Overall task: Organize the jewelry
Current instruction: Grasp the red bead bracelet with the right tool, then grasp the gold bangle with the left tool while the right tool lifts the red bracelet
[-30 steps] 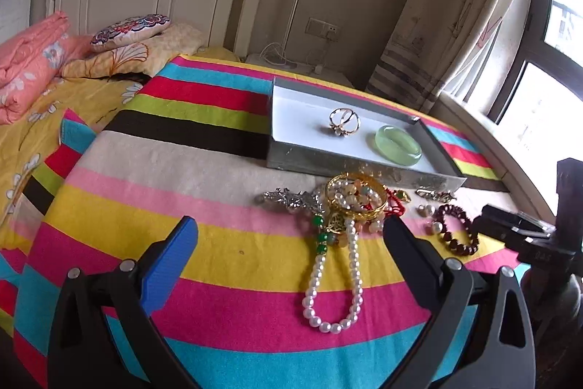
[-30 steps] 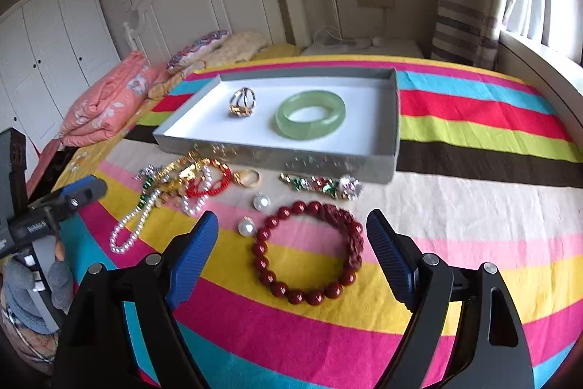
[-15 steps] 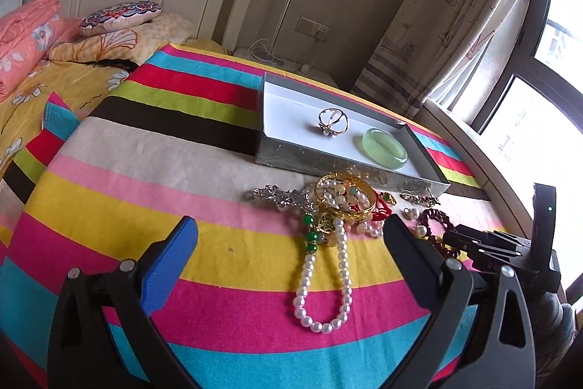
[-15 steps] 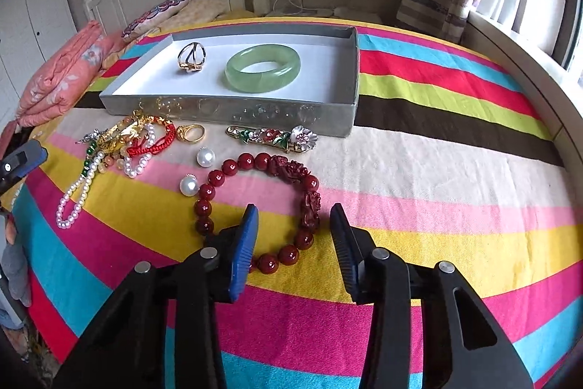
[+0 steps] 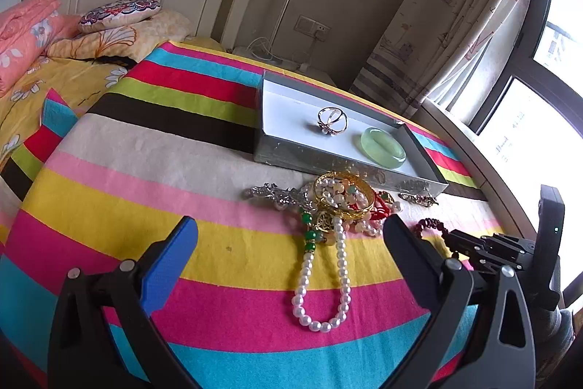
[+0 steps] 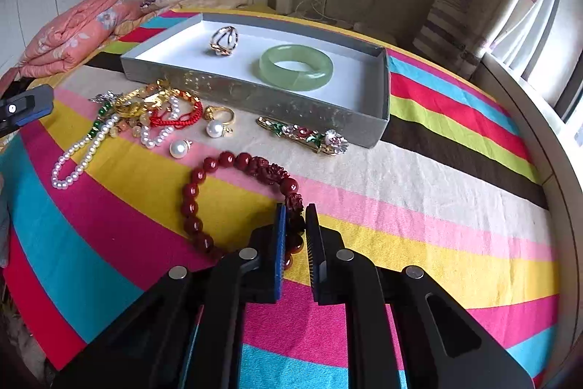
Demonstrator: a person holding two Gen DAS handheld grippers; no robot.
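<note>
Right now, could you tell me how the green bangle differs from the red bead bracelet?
The green bangle is one smooth, pale, solid ring; the red bead bracelet is a string of dark round and carved beads. The bangle lies inside the grey tray; the bracelet lies on the striped blanket. Nothing touches the bangle, while the right gripper pinches the bracelet. Both lie flat.

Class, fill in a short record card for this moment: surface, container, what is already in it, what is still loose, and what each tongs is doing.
surface: striped blanket
container: grey tray, open
in tray: green bangle; gold ring
loose: red bead bracelet; pearl strand; flower brooch; tangled pile
right tongs: have just been closing, now shut on red bead bracelet
left tongs: open, holding nothing
</note>
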